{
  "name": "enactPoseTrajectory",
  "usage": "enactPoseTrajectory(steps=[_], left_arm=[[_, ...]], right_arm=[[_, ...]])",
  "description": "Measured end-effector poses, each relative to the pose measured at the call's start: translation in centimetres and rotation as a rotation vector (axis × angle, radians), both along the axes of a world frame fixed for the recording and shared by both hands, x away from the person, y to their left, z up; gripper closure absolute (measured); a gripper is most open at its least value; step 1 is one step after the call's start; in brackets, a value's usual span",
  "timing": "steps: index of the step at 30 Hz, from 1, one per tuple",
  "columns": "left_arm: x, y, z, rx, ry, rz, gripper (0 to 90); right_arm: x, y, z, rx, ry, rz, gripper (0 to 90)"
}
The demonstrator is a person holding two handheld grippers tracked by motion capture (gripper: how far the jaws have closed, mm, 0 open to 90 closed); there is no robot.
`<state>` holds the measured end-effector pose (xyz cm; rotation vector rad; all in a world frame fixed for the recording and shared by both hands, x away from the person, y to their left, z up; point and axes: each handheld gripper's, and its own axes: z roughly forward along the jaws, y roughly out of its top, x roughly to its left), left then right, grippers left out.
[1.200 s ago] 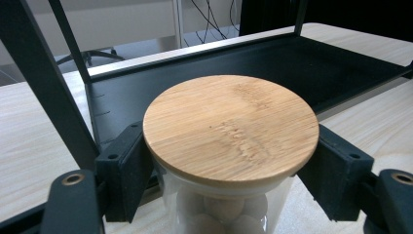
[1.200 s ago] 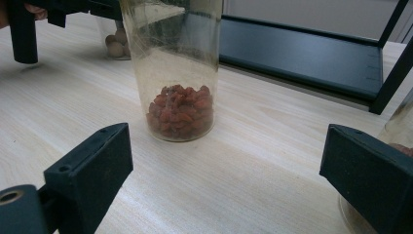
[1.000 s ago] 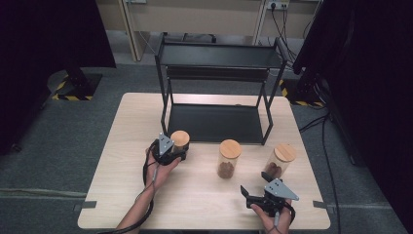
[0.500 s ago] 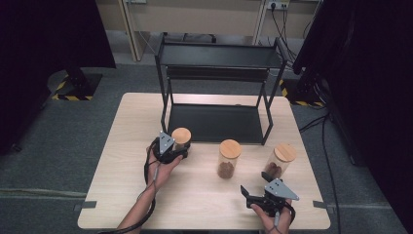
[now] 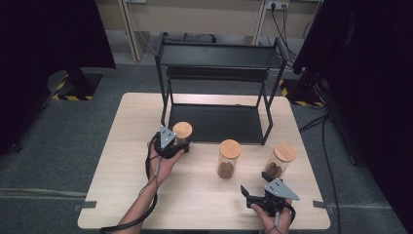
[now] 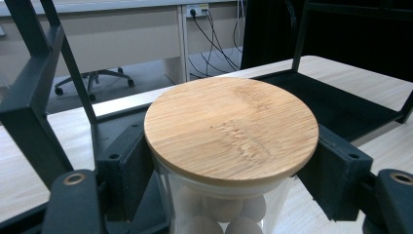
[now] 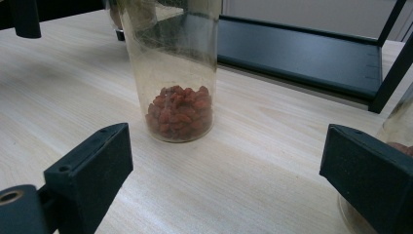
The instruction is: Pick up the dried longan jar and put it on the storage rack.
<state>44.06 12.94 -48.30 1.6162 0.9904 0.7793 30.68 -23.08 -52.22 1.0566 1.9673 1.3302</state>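
Observation:
My left gripper (image 5: 180, 142) is shut on a glass jar (image 5: 182, 130) with a round bamboo lid, just in front of the black rack's lower shelf (image 5: 219, 123). In the left gripper view the jaws clamp the jar (image 6: 231, 126) below its lid, and pale round balls show inside. My right gripper (image 5: 254, 184) stands open near the table's front edge. In the right gripper view its jaws (image 7: 229, 165) frame bare table, with a jar of red-brown pieces (image 7: 178, 73) farther ahead.
A two-tier black metal rack (image 5: 219, 53) stands at the back of the wooden table (image 5: 126, 122). The middle jar (image 5: 229, 158) and a third lidded jar (image 5: 280, 161) stand in front of it; the third jar (image 7: 397, 131) is close to my right jaw.
The left gripper has risen a little with the jar in it. The right gripper has stayed where it was.

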Motion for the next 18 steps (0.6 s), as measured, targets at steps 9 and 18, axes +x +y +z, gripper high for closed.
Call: enactPoseTrajectory(steps=[9, 18], left_arm=[[0.6, -0.2, 0.6, 0.002, -0.007, 0.014, 25.8], [1.1, -0.6, 1.2, 0.000, -0.017, 0.025, 25.9]], right_arm=[[0.0, 0.0, 0.0, 0.001, 0.001, -0.001, 5.1], [0.0, 0.0, 0.0, 0.000, 0.002, -0.003, 5.1]])
